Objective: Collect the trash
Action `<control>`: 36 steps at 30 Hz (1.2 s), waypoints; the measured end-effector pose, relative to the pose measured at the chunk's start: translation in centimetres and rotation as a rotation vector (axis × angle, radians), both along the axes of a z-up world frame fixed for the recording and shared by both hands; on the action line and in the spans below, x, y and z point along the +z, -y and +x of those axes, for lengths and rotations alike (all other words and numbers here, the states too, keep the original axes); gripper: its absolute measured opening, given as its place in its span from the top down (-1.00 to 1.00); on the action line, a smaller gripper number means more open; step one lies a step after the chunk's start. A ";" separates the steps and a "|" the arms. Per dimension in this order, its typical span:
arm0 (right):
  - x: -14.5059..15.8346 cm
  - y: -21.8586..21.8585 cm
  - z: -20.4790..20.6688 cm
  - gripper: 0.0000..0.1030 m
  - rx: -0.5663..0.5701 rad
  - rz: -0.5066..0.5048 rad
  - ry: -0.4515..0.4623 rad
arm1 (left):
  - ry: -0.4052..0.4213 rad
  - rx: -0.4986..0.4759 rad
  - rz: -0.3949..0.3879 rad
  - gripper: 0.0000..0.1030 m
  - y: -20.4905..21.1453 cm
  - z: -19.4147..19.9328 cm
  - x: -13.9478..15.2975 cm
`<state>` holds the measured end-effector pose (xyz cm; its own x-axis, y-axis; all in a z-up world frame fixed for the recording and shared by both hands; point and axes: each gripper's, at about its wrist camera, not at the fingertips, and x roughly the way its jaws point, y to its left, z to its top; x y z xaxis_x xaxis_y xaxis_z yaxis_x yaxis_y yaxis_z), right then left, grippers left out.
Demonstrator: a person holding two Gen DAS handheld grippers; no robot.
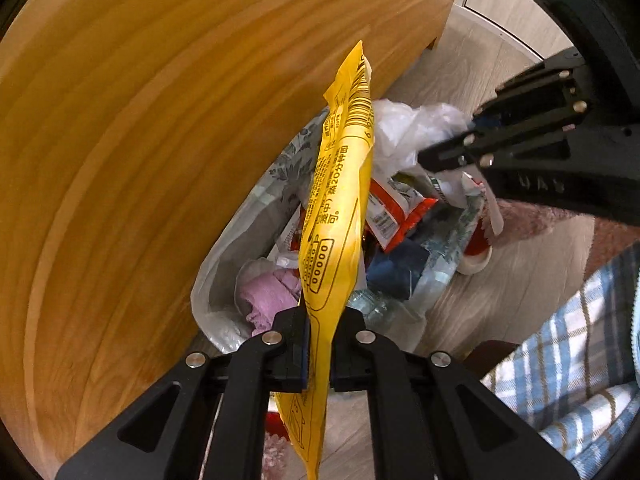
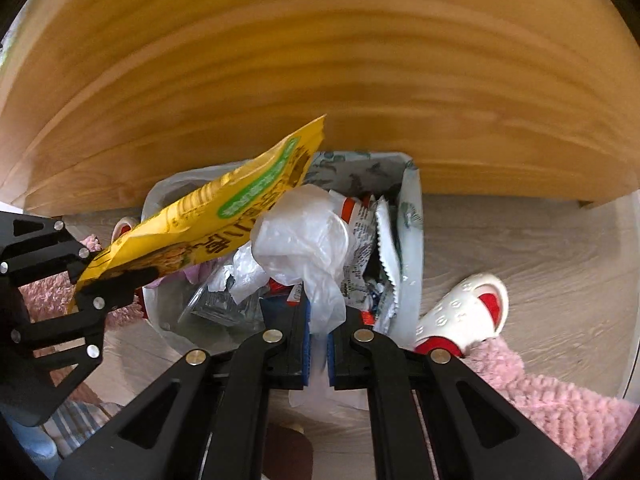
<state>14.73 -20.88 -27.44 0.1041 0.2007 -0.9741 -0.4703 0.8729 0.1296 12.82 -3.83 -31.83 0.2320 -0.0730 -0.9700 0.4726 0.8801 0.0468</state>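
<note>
My left gripper point(image 1: 319, 354) is shut on a yellow printed snack packet point(image 1: 340, 216), which hangs over the trash bin point(image 1: 224, 268). From the right wrist view that packet point(image 2: 208, 220) slants over the bin's left side, with the left gripper point(image 2: 86, 280) clamped on its low end. Crumpled clear plastic film point(image 2: 308, 236) is pinched in my right gripper point(image 2: 318, 354), which is shut above the bin point(image 2: 412, 240). The right gripper point(image 1: 444, 152) also shows at the upper right of the left wrist view, holding the film point(image 1: 404, 128). The bin, lined with a white bag, holds several wrappers, a pink cloth point(image 1: 268, 292) and a plastic bottle.
A wooden panel of furniture point(image 1: 140, 140) stands right behind the bin. A white and red slipper point(image 2: 464, 312) and a pink fluffy trouser leg point(image 2: 532, 400) lie to the right on the pale wood floor. Plaid blue cloth point(image 1: 568, 364) shows at the lower right.
</note>
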 end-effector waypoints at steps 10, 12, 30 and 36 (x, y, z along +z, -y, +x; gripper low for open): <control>-2.4 -1.1 1.5 0.88 -0.033 -0.018 -0.048 | -0.057 -0.003 0.030 0.93 0.7 2.1 -3.1; -2.7 -1.0 1.7 0.88 -0.043 -0.015 -0.059 | -0.068 -0.001 0.037 0.93 0.8 2.5 -3.7; -5.1 -0.3 3.2 0.88 -0.118 -0.013 -0.068 | -0.099 -0.017 0.058 0.93 2.2 5.3 -5.7; -5.2 -0.9 3.4 0.88 -0.107 -0.030 -0.043 | -0.074 -0.012 0.075 0.93 2.4 6.2 -5.3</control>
